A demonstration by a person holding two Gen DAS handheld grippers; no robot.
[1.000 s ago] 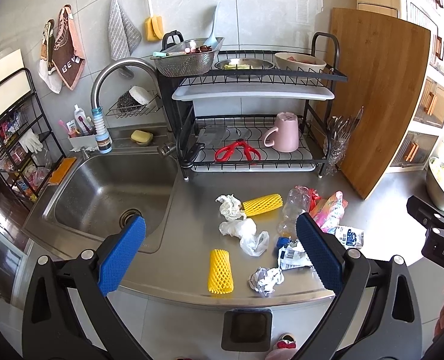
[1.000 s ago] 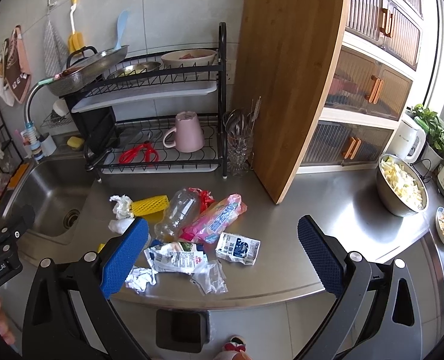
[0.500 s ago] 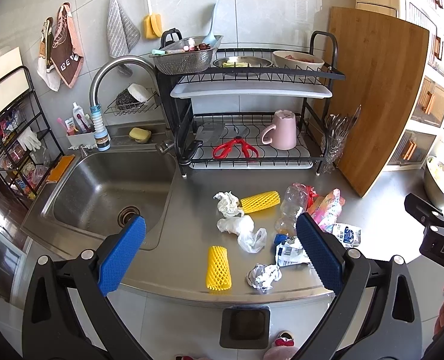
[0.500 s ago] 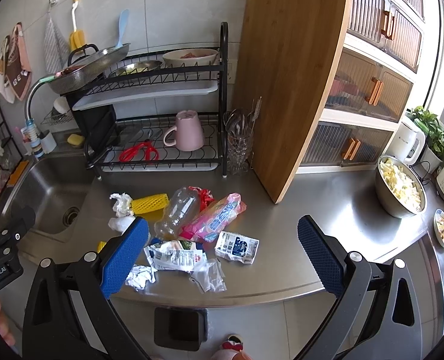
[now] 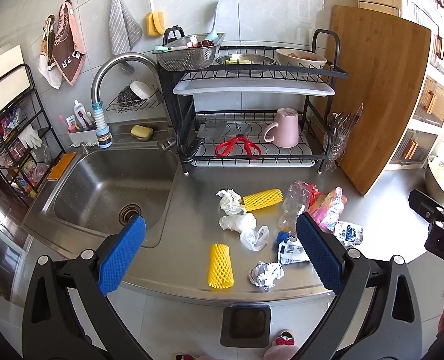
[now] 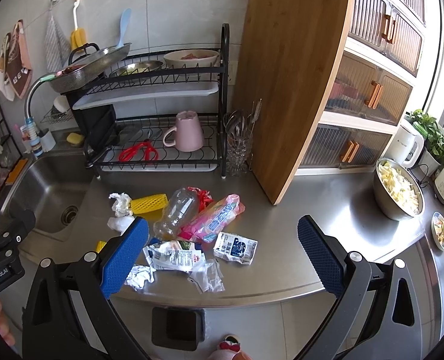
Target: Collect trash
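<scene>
Trash lies scattered on the steel counter [image 5: 192, 240]: two yellow foam nets [image 5: 220, 265] [image 5: 262, 199], crumpled tissues [image 5: 229, 201], a foil ball [image 5: 265, 273], a clear plastic bottle [image 6: 178, 213], a pink snack bag [image 6: 214, 222], a white milk pouch [image 6: 236, 247] and a torn wrapper [image 6: 174, 255]. My left gripper [image 5: 220, 247] is open and empty, held above the counter's front edge over the trash. My right gripper [image 6: 222, 252] is open and empty, above the wrappers. A small dark bin [image 6: 178, 328] hangs below the counter edge.
A sink [image 5: 108, 189] lies to the left. A dish rack [image 5: 251, 114] with a pink mug and red scissors stands behind the trash. A wooden board [image 6: 287, 90] leans on the wall. A steel bowl of food [image 6: 398, 192] sits at the right.
Both grippers have drawn back and up slightly, so the trash sits a little farther off. Both stay open and empty.
</scene>
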